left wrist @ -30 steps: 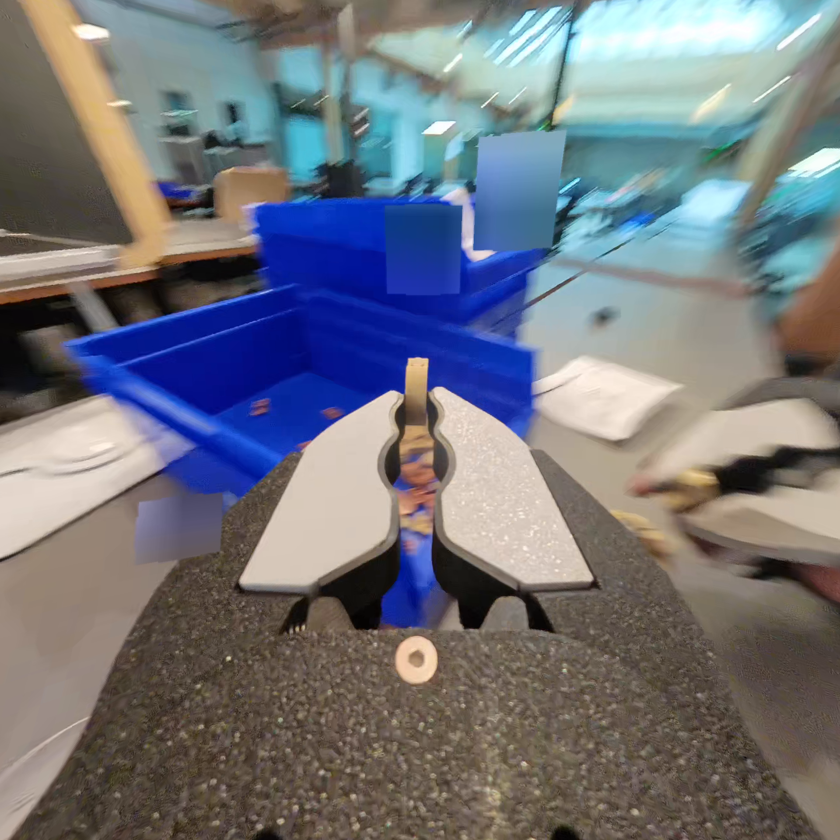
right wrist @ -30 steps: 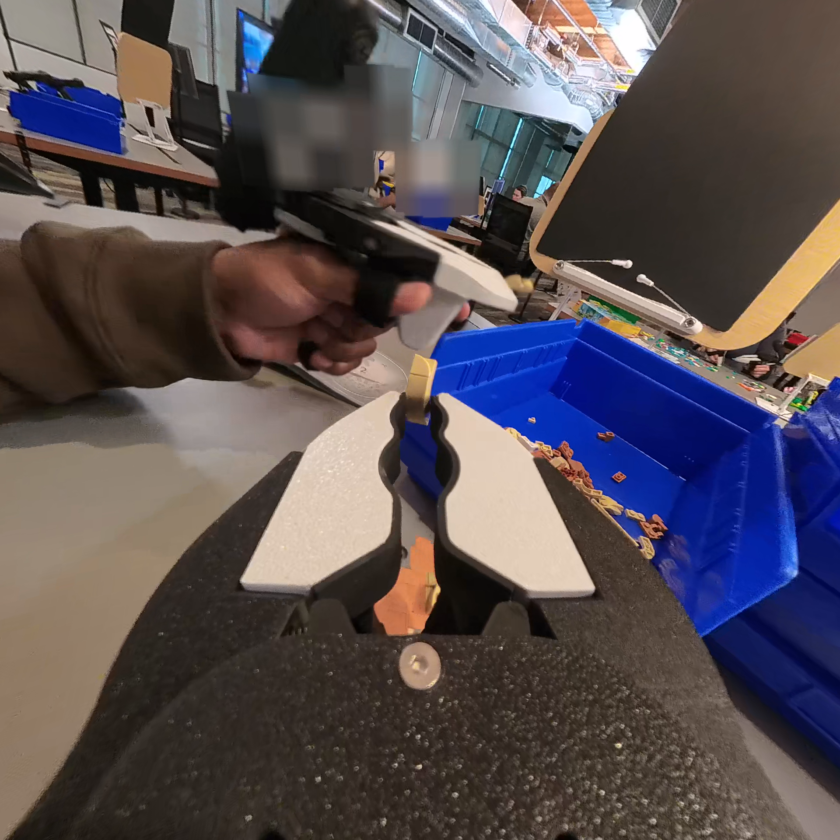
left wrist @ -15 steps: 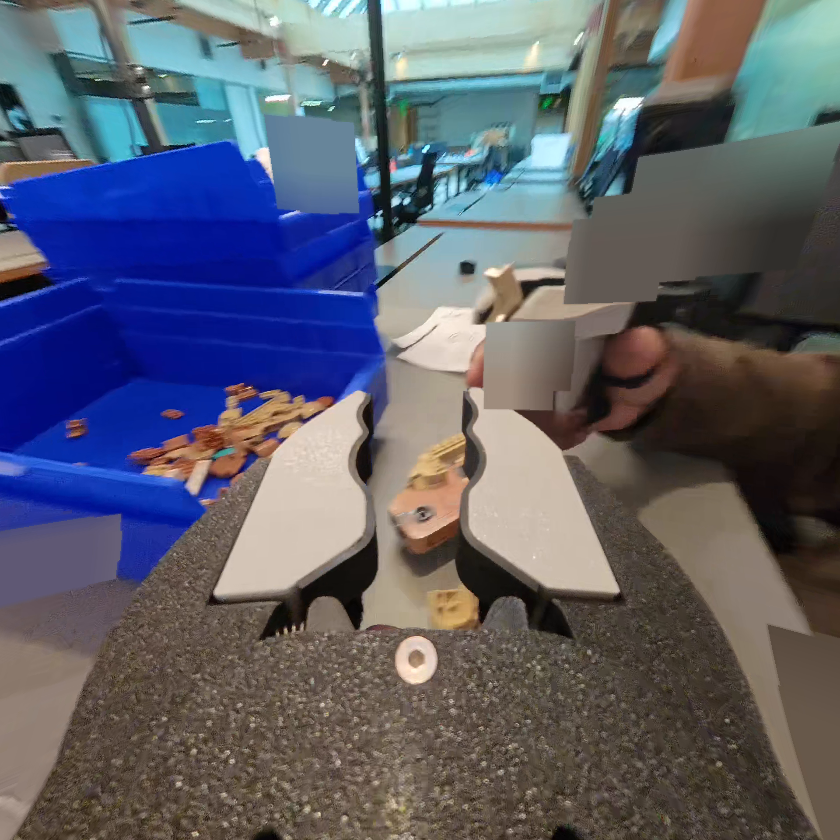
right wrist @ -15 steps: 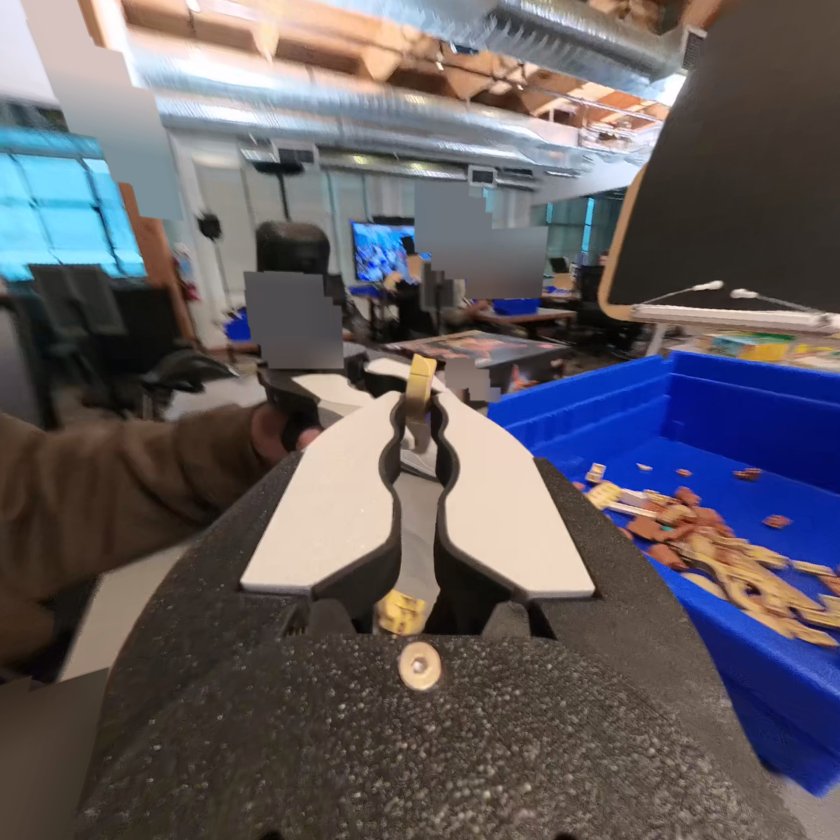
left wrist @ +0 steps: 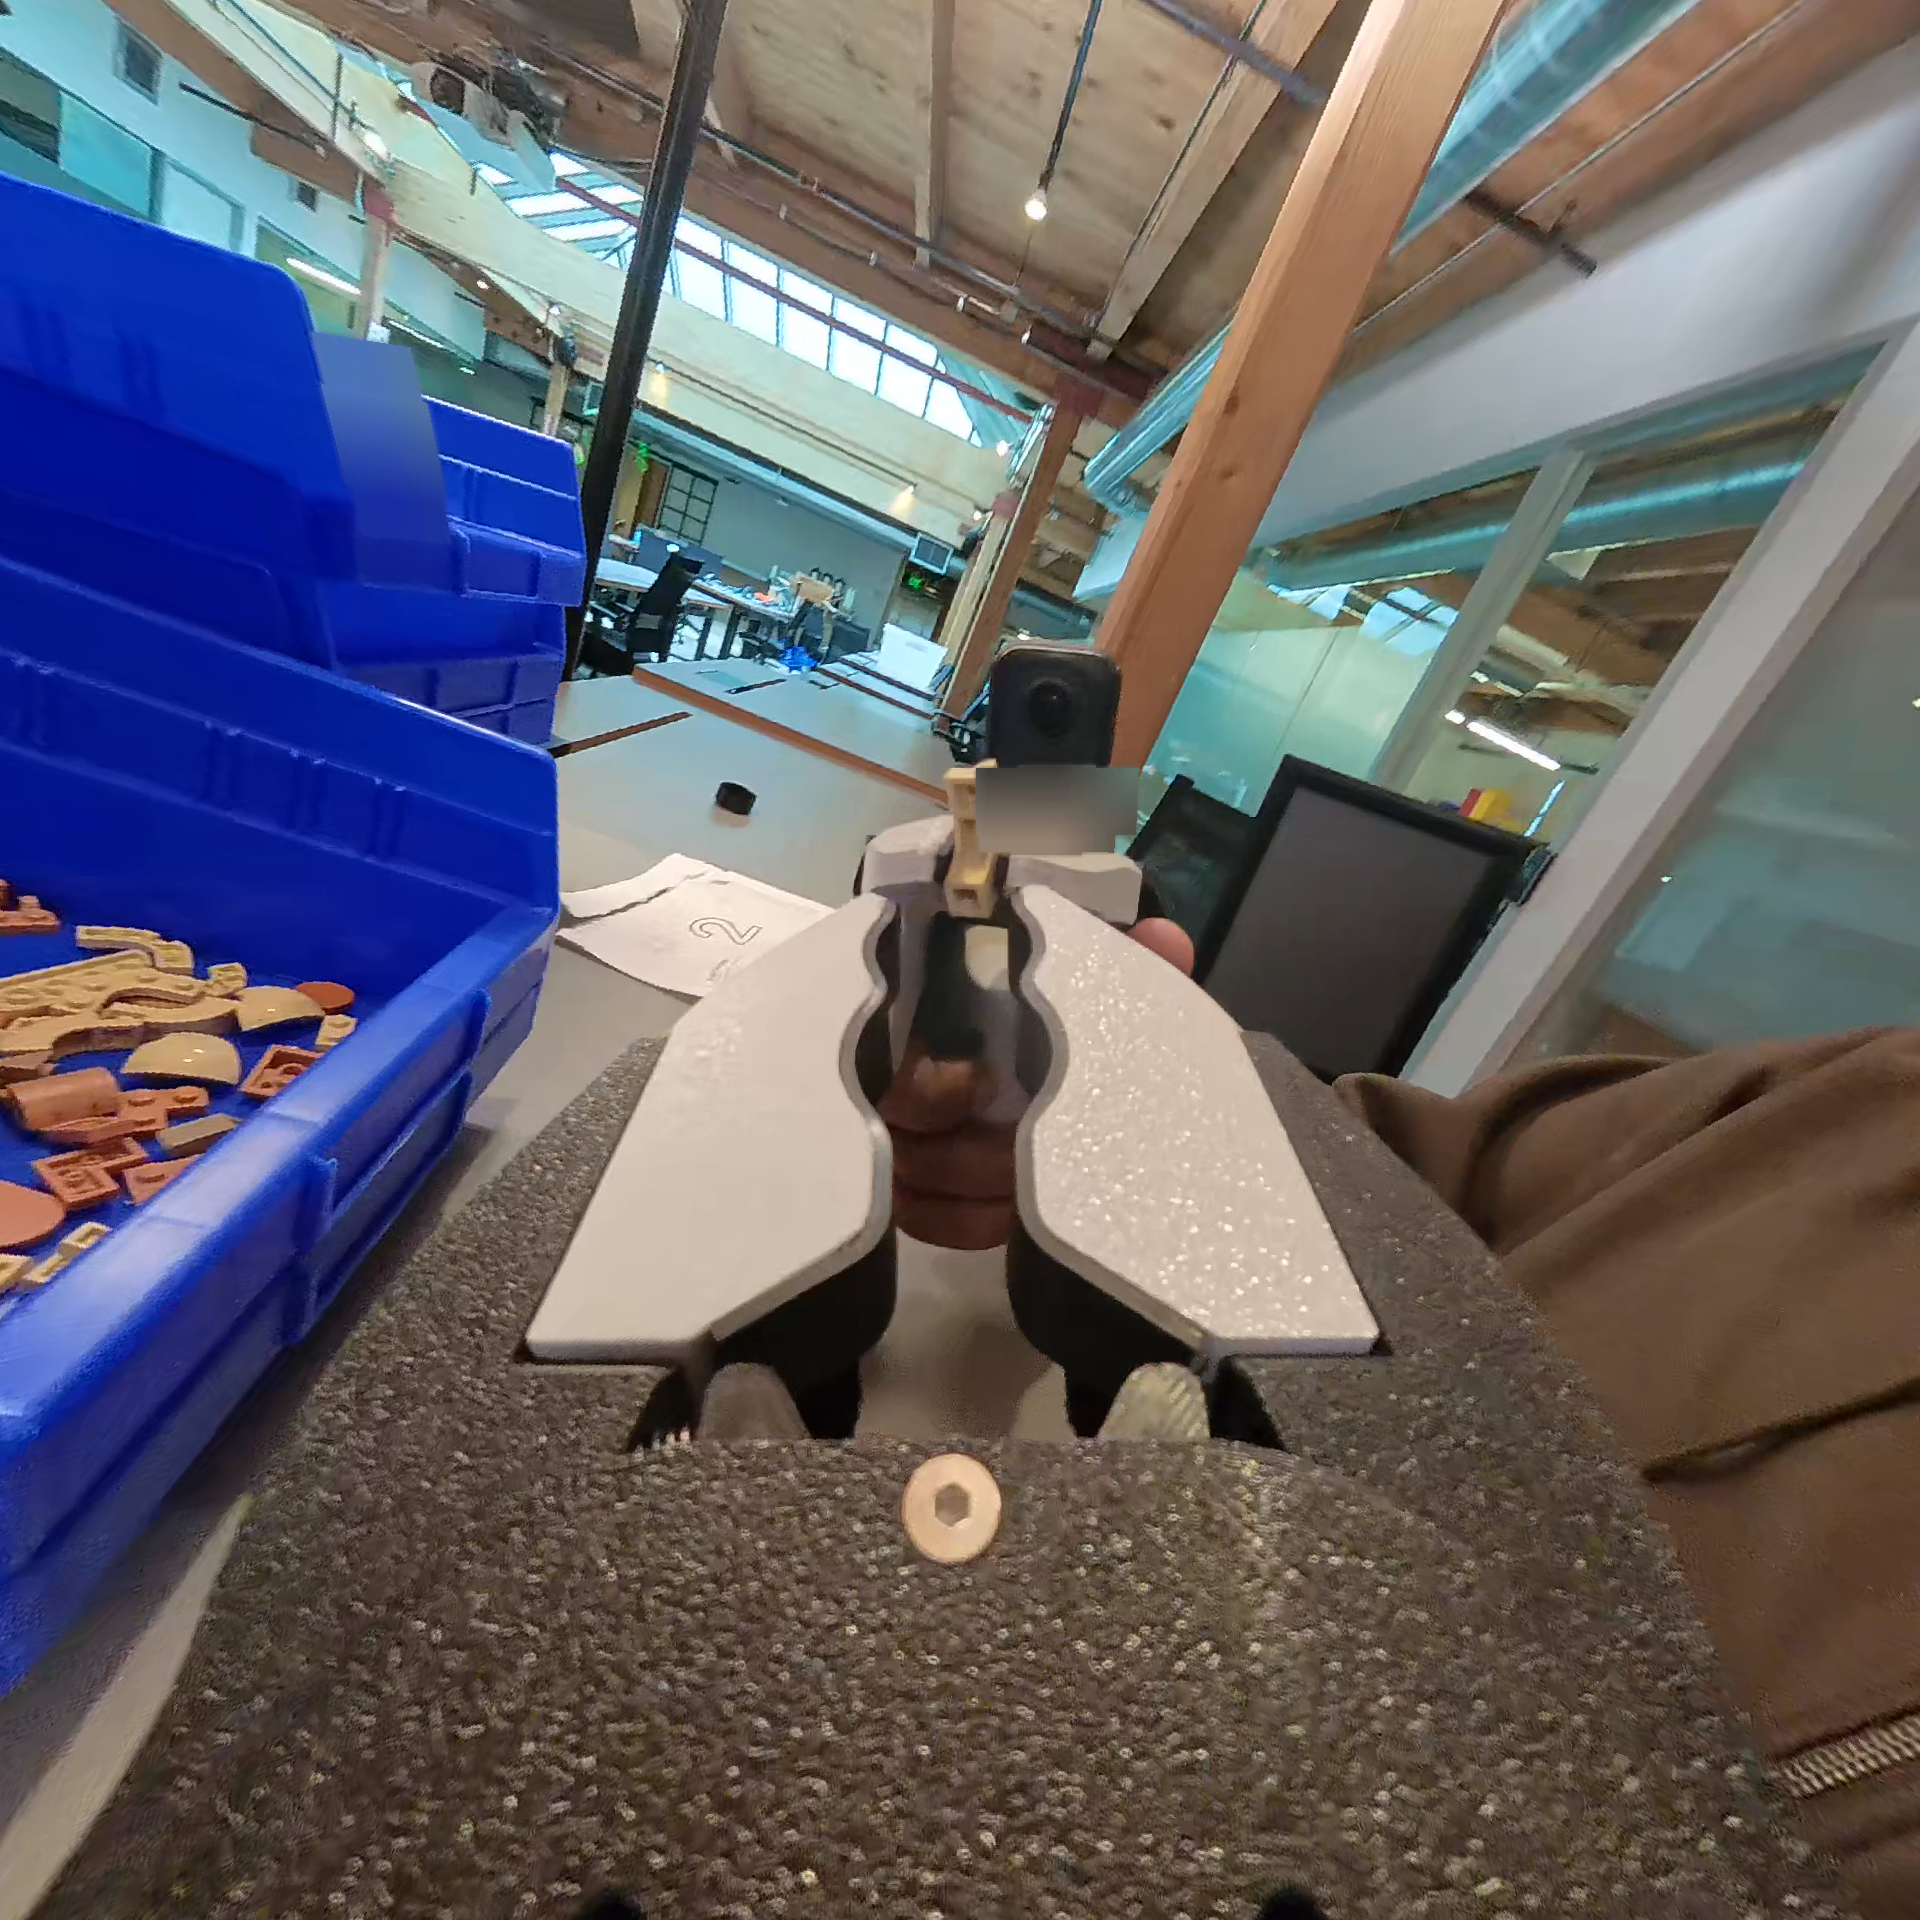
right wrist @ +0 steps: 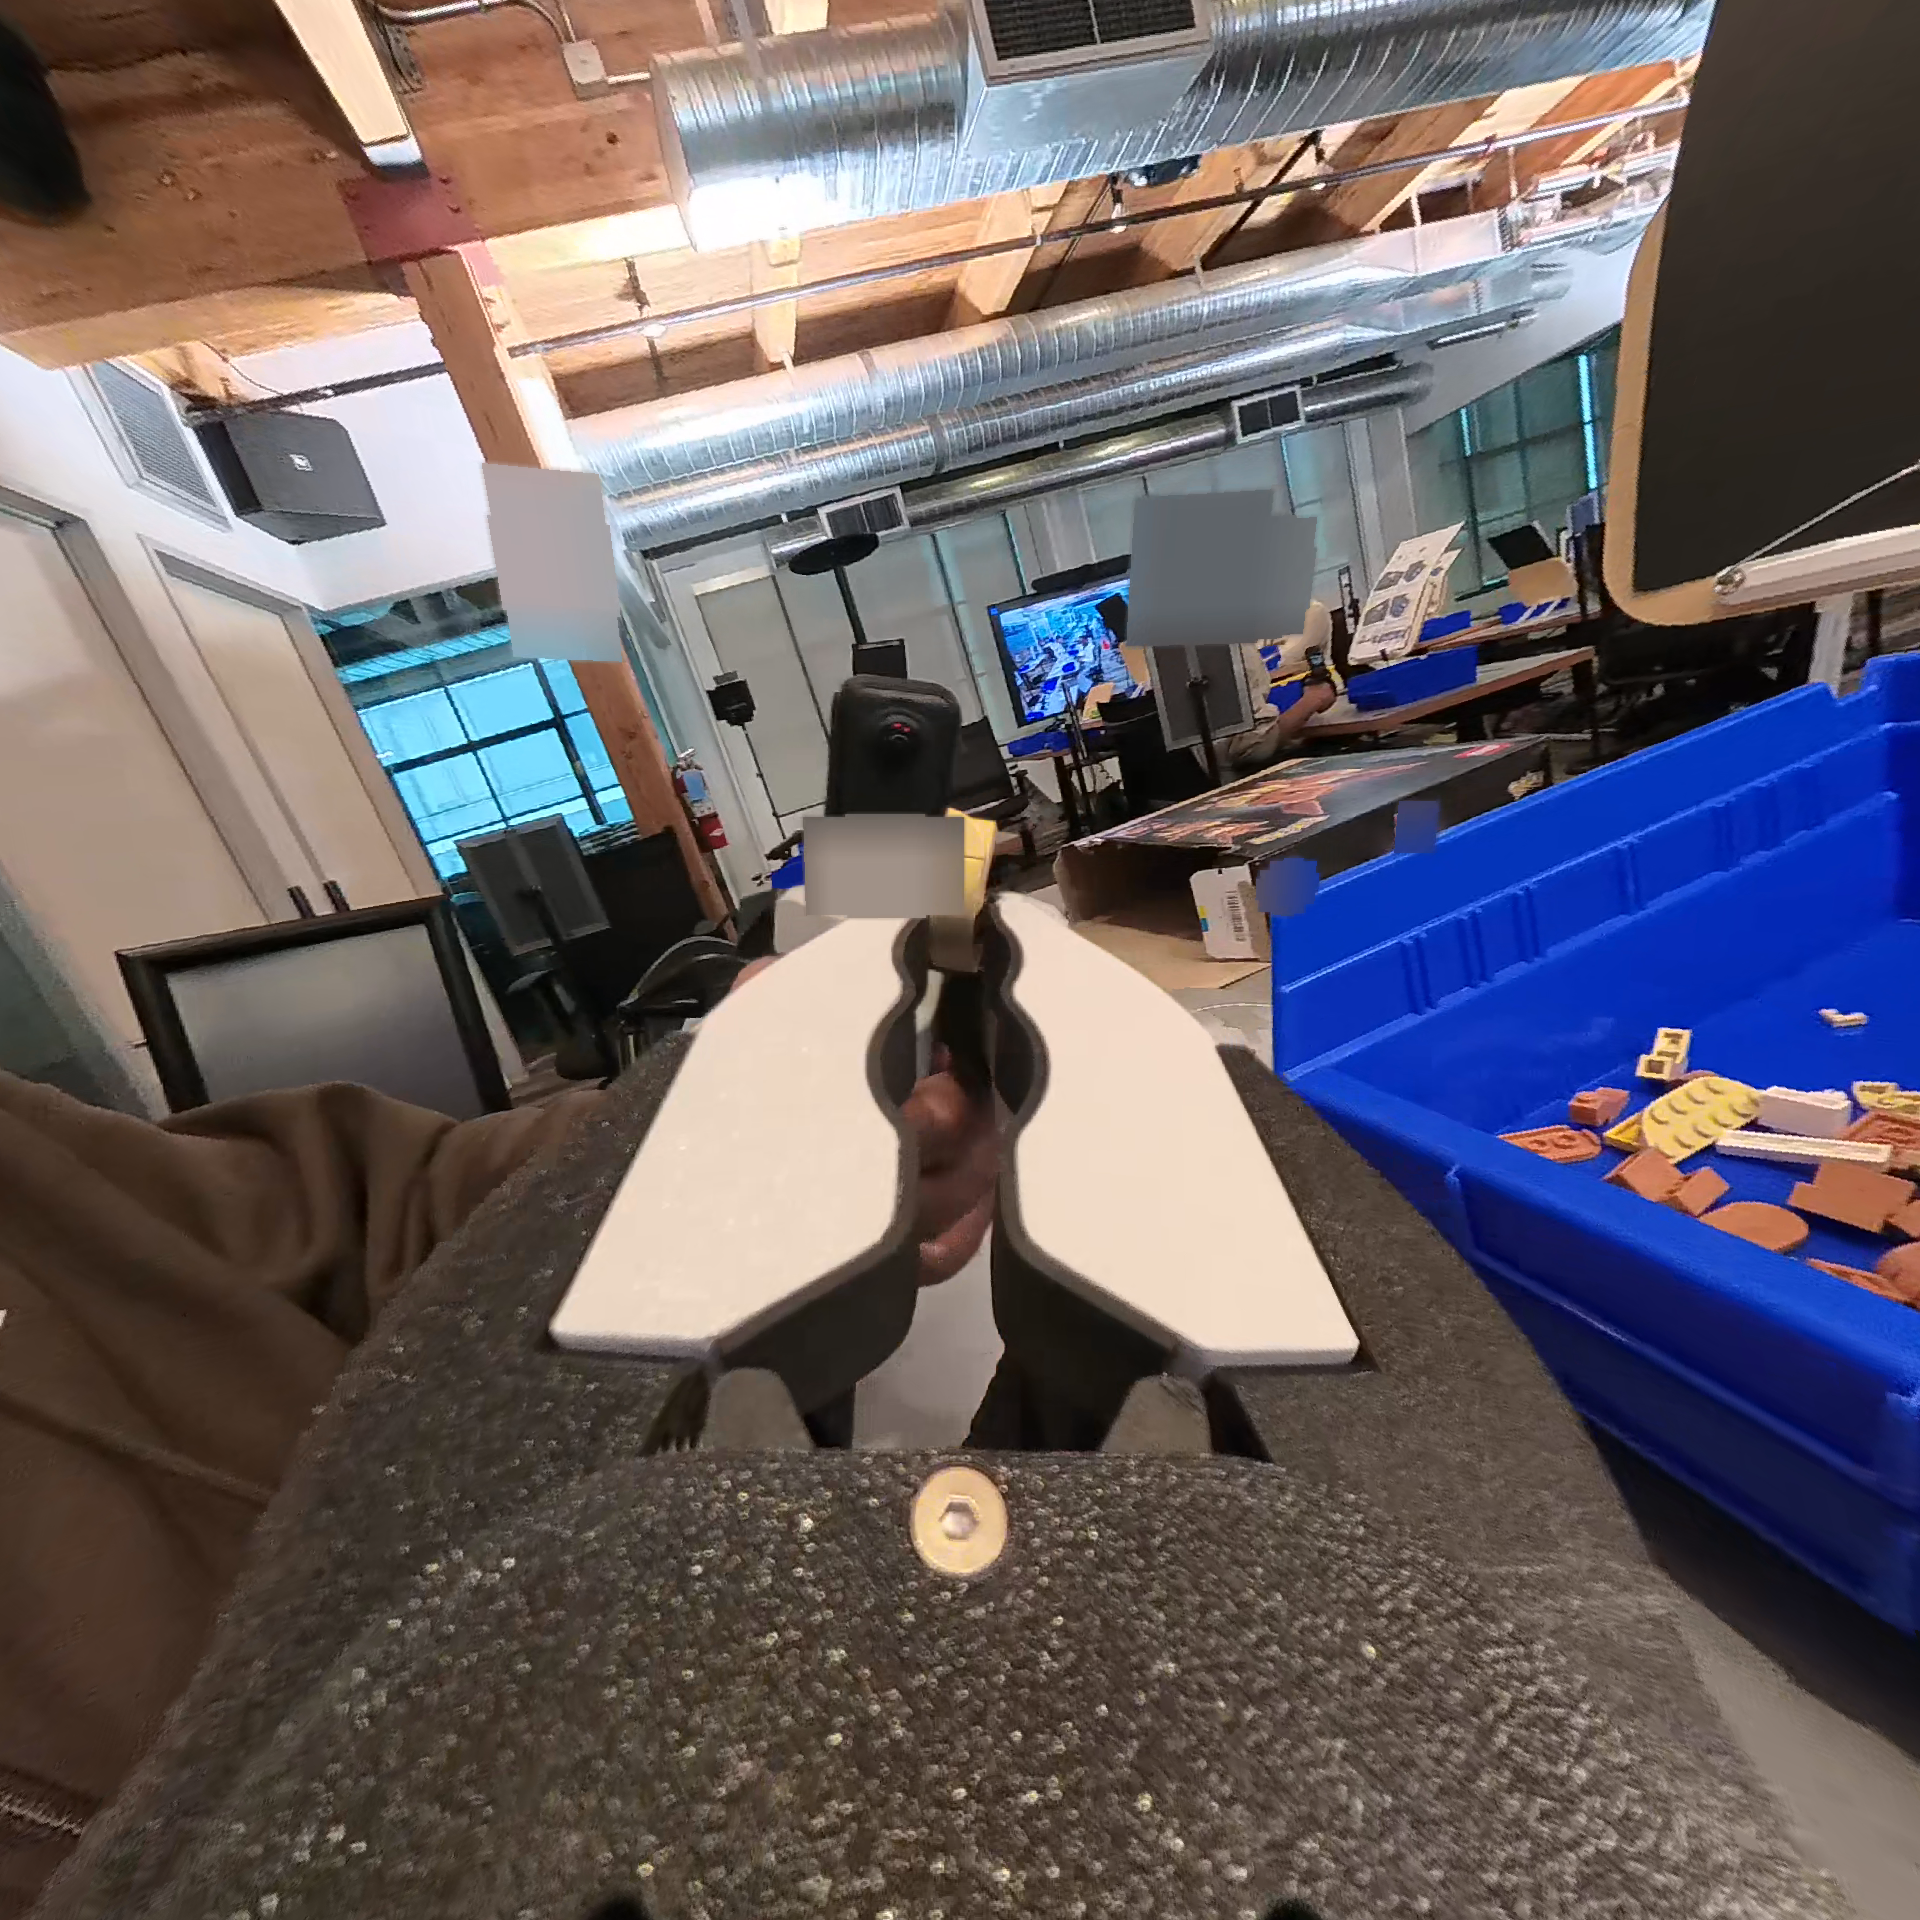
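My right gripper (right wrist: 956, 925) is shut on a slim tan brick piece (right wrist: 964, 894) that sticks up past its tips. In the left wrist view the right gripper (left wrist: 977, 868) faces me, with the same tan piece (left wrist: 969, 847) clamped between its pale fingers. My left gripper (left wrist: 954, 914) is open. Its fingertips (left wrist: 878, 925) stand on either side of the piece's near end, with a gap on each side. The left gripper's camera (right wrist: 894, 743) shows just beyond the piece. Its fingers are hidden in the right wrist view.
A blue bin (left wrist: 312, 1049) of loose tan and brown bricks (left wrist: 125, 1049) sits left of the left gripper and right of the right gripper (right wrist: 1455, 935). More blue bins (left wrist: 208, 468) are stacked behind it. A paper sheet (left wrist: 707, 925), a cardboard box (right wrist: 1299, 821) and brown sleeves (left wrist: 1662, 1247) are nearby. The grippers are tip to tip, or close to it.
The left gripper held a tan piece a second ago, then opened wide above the table and no longer holds it. It has swung up to face the right gripper, jaws narrower. The right gripper kept its piece.
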Motion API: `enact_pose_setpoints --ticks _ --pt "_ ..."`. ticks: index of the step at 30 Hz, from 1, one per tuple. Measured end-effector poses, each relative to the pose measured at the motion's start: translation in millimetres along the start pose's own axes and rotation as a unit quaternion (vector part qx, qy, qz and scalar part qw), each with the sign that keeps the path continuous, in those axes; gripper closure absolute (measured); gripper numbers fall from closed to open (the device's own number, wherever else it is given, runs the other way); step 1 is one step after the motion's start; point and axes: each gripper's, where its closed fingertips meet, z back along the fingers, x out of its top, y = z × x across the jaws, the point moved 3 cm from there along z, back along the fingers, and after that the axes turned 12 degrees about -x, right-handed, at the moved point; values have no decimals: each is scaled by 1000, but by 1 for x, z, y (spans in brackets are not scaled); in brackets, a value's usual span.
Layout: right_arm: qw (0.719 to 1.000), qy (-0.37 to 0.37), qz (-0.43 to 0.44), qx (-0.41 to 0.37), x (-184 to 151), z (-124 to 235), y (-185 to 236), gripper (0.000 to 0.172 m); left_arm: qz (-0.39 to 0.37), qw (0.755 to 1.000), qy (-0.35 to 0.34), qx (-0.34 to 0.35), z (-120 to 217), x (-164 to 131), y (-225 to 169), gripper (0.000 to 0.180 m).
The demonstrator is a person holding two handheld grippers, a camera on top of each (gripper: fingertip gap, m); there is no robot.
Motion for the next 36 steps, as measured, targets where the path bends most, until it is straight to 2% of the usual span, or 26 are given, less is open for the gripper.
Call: enact_pose_setpoints --ticks 4,11,19,22,25,28,30,33,36 --pt "1000 6 22 -9 -2 0 0 162 -23 1000 -5 6 2 5 -2 162" --pt "985 18 155 -68 -9 -3 2 163 -114 990 41 65 -1 9 -6 160" --pt "952 35 283 -116 -20 -8 3 163 -195 968 105 120 -4 -1 -4 169" --pt "938 35 317 -136 -18 -7 1 161 -257 945 122 161 -1 3 -2 170" --pt "896 21 407 -175 -14 -4 0 156 -306 926 128 182 1 8 -5 170" --pt "829 10 525 -195 -17 -4 5 153 -322 919 134 183 0 9 -8 171" --pt "808 18 556 -193 -24 -6 9 152 -320 921 141 173 -2 6 -9 171" --pt "820 22 539 -191 -27 -9 9 153 -309 926 148 159 -5 1 -11 170" --pt "839 14 508 -194 -21 -6 8 165 -308 926 155 152 -6 0 -12 170"
